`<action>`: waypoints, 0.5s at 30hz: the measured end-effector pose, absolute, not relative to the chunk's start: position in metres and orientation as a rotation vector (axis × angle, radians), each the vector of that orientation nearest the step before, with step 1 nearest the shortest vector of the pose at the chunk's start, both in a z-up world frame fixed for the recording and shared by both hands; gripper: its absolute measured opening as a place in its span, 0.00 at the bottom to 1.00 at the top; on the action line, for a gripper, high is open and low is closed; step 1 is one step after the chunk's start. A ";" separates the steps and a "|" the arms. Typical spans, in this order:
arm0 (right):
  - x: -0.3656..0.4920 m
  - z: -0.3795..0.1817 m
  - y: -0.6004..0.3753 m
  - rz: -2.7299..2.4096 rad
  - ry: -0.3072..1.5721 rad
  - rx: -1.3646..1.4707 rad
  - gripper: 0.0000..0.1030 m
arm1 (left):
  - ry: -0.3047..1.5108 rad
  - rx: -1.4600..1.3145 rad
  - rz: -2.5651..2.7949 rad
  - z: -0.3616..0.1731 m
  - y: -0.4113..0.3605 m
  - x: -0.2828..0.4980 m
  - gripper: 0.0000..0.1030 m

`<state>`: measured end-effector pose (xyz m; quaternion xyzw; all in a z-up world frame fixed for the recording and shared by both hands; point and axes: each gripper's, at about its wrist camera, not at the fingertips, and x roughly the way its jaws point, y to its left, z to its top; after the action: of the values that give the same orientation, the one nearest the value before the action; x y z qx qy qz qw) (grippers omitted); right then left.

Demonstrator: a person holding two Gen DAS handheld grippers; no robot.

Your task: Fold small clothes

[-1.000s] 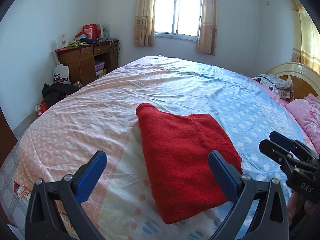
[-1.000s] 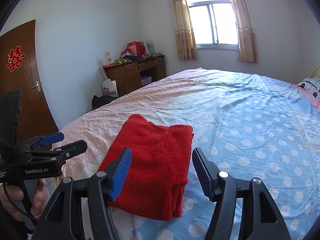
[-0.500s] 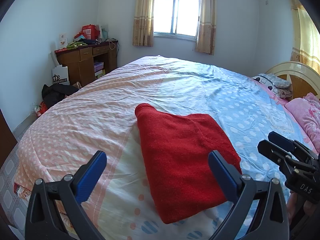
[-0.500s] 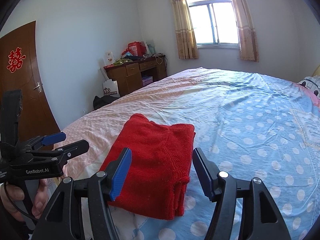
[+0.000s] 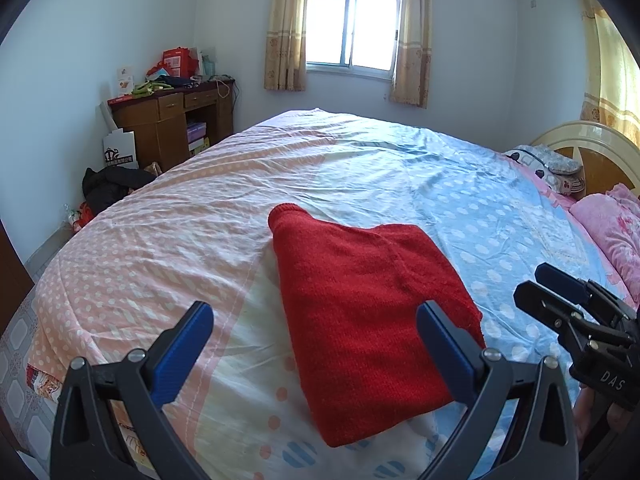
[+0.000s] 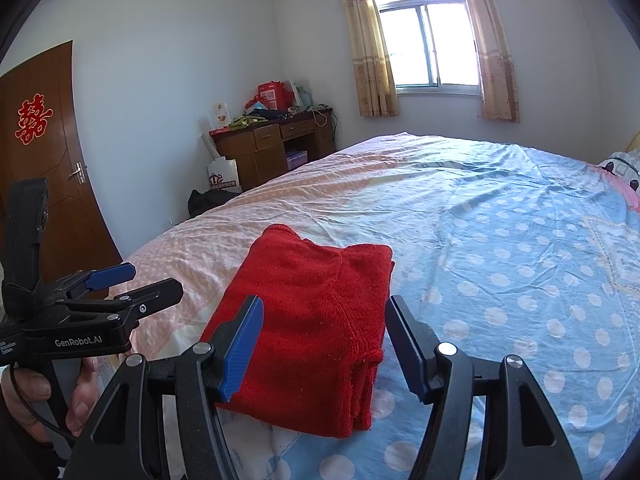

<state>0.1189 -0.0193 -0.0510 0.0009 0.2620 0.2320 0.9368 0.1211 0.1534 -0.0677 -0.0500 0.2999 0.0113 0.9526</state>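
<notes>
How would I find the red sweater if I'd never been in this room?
Look at the big bed with the pink and blue dotted sheet. Near its close edge, about where the pink part meets the blue, lies the red sweater, folded into a neat block. It is the only bright red, fuzzy thing on the bed, and it sits just ahead of the two grippers.

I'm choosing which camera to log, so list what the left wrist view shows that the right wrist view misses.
Left wrist only: the cream and wooden curved headboard and the pink flowered pillow.
Right wrist only: the brown wooden door with its red paper character.
Both: the folded red knitted garment on the pink and blue dotted bedsheet, the brown wooden desk, the curtained window, and both open claws.
</notes>
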 end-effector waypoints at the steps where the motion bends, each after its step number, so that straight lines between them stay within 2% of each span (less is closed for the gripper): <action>1: 0.119 -0.051 -0.019 0.475 0.535 0.002 0.62 | 0.610 -0.101 0.023 -0.068 0.153 0.121 1.00; 15: 0.112 -0.044 -0.025 0.481 0.477 0.023 0.62 | 0.635 -0.081 0.032 -0.067 0.155 0.124 1.00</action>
<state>0.1119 -0.0253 -0.0444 0.0112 0.2338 0.2358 0.9432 0.1240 0.1552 -0.0671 -0.0397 0.3119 0.0157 0.9491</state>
